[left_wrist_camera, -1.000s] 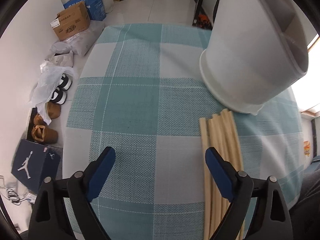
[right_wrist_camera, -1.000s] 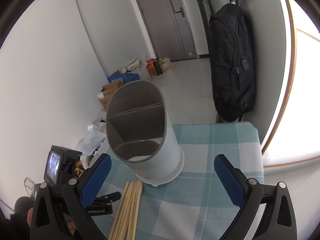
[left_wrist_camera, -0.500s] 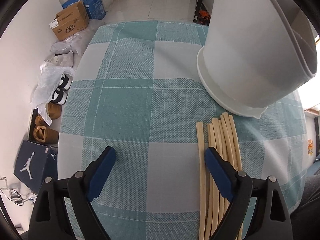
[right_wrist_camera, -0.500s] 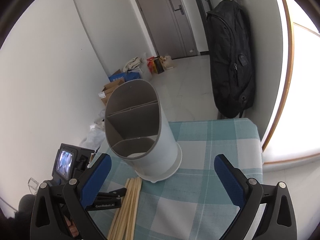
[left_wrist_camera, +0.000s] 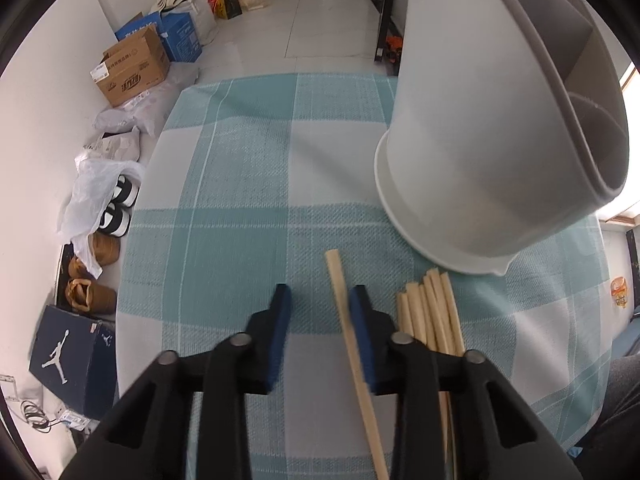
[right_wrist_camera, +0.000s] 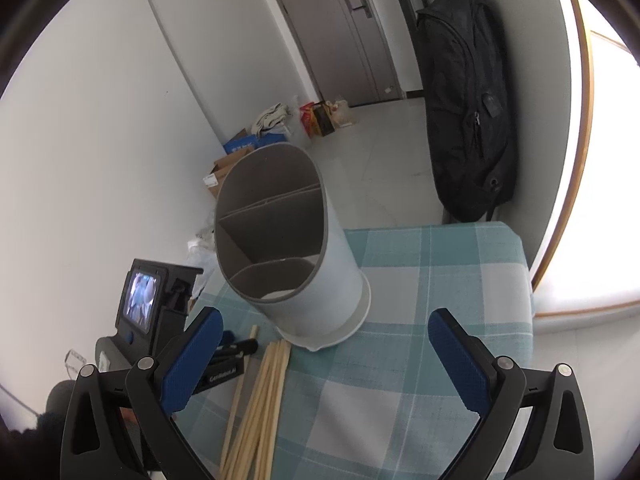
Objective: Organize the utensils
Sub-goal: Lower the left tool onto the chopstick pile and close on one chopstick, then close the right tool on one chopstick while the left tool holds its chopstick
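single chopstick (left_wrist_camera: 347, 332) between narrowed left gripper (left_wrist_camera: 320, 300) jaws, chopstick bundle (left_wrist_camera: 430, 312) beside; right gripper (right_wrist_camera: 324, 344) wide

Surface: a table is covered by a teal-and-white checked cloth (left_wrist_camera: 240, 184).
Holder: a white, grey-lined holder (left_wrist_camera: 472, 152) with inner dividers is stood upright on the cloth, towards the far right in the left wrist view.
Bundle: pale wooden chopsticks (left_wrist_camera: 430, 312) are laid side by side on the cloth, their ends just before the holder's base.
Single stick: one chopstick (left_wrist_camera: 340, 280) is set apart to the left of the bundle, at a slight angle.
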